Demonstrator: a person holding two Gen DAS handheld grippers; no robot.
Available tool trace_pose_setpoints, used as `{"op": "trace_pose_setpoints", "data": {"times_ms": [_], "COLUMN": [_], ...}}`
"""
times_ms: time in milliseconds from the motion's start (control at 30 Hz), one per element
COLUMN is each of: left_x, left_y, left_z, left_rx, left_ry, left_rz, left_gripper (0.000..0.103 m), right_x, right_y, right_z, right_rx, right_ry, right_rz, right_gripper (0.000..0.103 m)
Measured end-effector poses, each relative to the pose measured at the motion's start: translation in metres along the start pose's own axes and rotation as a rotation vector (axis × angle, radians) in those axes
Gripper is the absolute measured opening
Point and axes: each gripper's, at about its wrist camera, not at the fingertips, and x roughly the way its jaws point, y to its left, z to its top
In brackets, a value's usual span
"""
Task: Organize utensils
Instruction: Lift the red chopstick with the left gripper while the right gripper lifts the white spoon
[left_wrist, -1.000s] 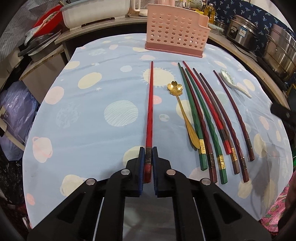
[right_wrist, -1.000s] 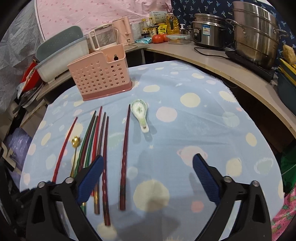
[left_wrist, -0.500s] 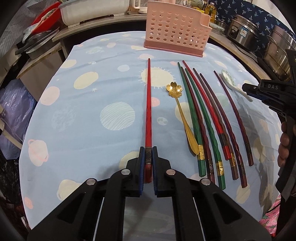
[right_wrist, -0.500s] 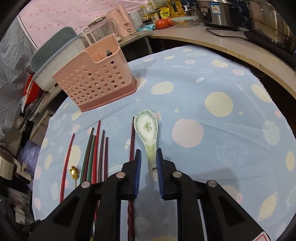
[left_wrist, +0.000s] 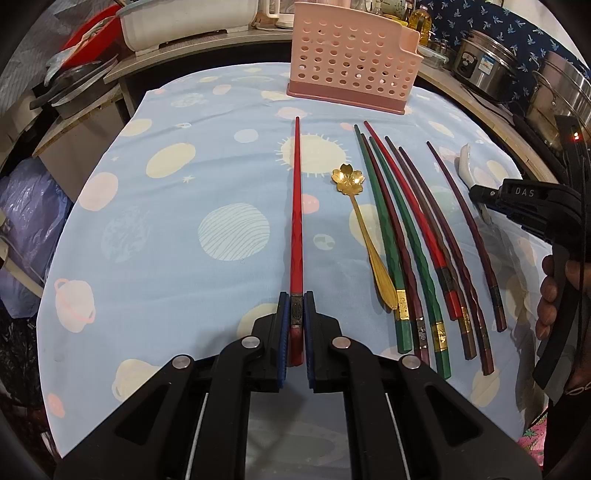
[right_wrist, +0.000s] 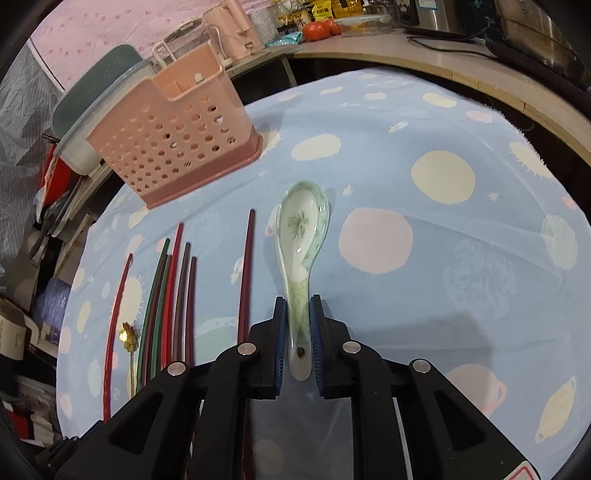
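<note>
The red chopstick (left_wrist: 296, 221) lies on the desk (left_wrist: 166, 229), and the left gripper (left_wrist: 295, 325) is closed on its thick end. Right of it lie the gold spoon (left_wrist: 360, 225) and a row of other chopsticks (left_wrist: 406, 236). The right gripper (right_wrist: 297, 332) is closed on the handle of the ceramic spoon (right_wrist: 301, 236), which seems to rest on the cloth. The pink basket (right_wrist: 173, 136) stands at the far edge of the desk, well apart from the utensils.

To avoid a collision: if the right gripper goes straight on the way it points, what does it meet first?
The right gripper, shut on the ceramic spoon, points down at the tablecloth, probably short of the pink basket.
</note>
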Motion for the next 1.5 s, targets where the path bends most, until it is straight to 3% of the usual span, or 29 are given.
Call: {"op": "trace_pose_setpoints", "data": {"times_ms": [333,633,1100,1500], "left_x": [-0.001,-0.017,-0.078,-0.116], "left_y": [0.002,0.006,0.007,0.01], "left_z": [-0.001,-0.005,0.007,0.038], "left_rx": [-0.008,-0.02,-0.02,-0.018], "left_ry": [-0.003,-0.028,-0.183,-0.303], "left_rz": [-0.013,-0.041,-0.05,-0.046], "left_gripper": [0.007,0.007,0.007,0.007], "right_x": [-0.007,-0.048,-0.114,-0.14], "right_y": [0.004,0.006,0.007,0.016], "right_z": [-0.007,-0.023,-0.036,-0.031], "right_rx": [-0.036,-0.039,-0.038,-0.052], "right_ry": [-0.023,-0.067,-0.167,-0.21], "right_rz": [-0.019,0.01,0.065,0.103], "right_gripper": [0.012,0.011,0.007,0.007]}}
